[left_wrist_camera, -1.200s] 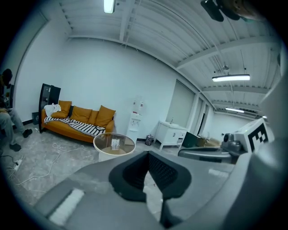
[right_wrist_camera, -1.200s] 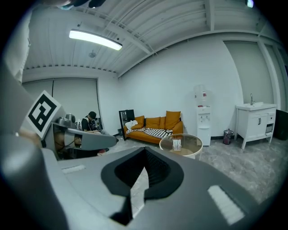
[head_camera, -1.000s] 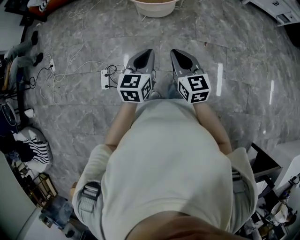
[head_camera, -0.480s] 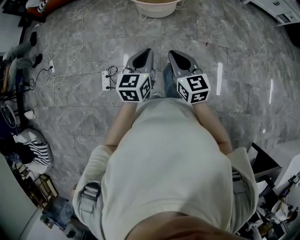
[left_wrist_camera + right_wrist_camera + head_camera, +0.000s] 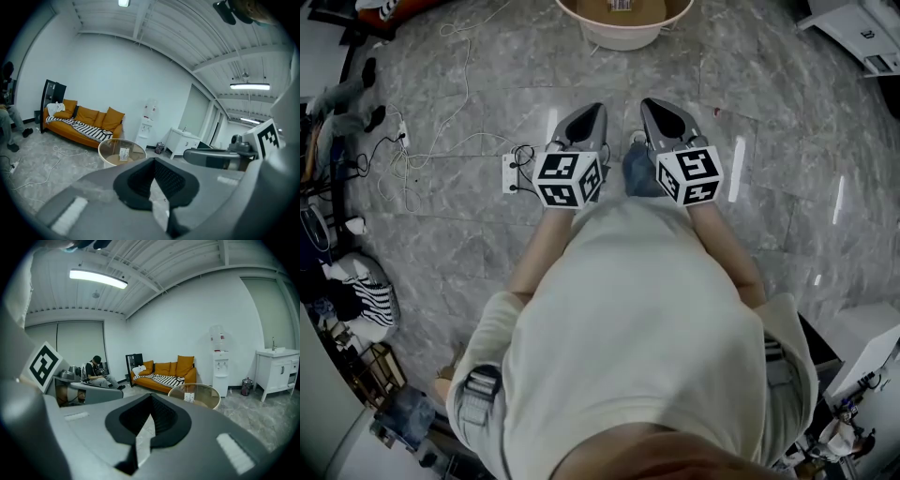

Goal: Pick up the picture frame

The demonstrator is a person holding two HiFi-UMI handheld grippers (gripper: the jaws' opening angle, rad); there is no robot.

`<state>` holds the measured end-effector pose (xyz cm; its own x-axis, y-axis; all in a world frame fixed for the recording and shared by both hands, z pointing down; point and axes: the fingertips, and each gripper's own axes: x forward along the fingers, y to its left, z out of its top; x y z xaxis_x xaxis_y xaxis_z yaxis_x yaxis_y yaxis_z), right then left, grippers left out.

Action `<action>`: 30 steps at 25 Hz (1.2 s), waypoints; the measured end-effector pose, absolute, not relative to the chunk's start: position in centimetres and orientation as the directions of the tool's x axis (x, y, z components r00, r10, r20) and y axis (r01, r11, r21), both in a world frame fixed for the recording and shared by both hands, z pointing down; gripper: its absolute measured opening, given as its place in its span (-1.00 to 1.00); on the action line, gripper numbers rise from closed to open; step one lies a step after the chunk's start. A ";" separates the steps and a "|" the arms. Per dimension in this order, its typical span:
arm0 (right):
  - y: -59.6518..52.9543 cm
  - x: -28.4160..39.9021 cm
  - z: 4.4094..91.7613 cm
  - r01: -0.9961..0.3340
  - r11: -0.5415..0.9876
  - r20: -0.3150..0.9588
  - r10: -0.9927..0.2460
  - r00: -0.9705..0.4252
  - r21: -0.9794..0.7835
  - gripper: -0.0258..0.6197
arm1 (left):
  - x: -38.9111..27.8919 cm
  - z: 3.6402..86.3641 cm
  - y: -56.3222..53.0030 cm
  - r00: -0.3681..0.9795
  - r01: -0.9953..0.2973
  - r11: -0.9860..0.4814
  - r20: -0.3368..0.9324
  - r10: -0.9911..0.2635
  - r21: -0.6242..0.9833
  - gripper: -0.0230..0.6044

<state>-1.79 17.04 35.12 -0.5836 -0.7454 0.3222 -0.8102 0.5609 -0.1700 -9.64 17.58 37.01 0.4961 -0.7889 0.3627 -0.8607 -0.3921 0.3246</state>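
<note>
The left gripper (image 5: 592, 114) and right gripper (image 5: 656, 111) are side by side, jaws together, both empty. The picture frame (image 5: 124, 153) stands on the round table (image 5: 105, 145), far ahead.

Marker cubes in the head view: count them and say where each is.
2. One marker cube sits on the left gripper; the other on the right gripper, beside it. None seems hidden.

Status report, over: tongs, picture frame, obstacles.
Shut and empty: left tongs, right tongs. Small pale picture frame upright on round glass-topped table ahead, not yet reached. White cables on grey floor off left, outside the path.
</note>
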 end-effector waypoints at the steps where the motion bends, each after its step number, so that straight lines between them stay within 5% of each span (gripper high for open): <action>1: 15.8 -1.7 35.0 -0.807 0.567 0.323 -0.742 -0.588 -0.167 -0.92 | -9.6 36.9 16.4 0.488 -0.865 -0.383 0.363 -0.794 0.325 -0.93; 30: -6.6 3.3 37.0 -0.723 0.673 0.342 -0.651 -0.678 -0.154 -0.92 | -6.4 39.1 -4.5 0.327 -0.926 -0.200 0.414 -0.850 0.321 -0.93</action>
<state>3.34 -6.61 36.99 -0.6783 -0.6506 0.3415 -0.7232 0.6734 -0.1536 -6.41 -4.49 39.09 0.3268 -0.8497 0.4138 -0.9259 -0.2000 0.3205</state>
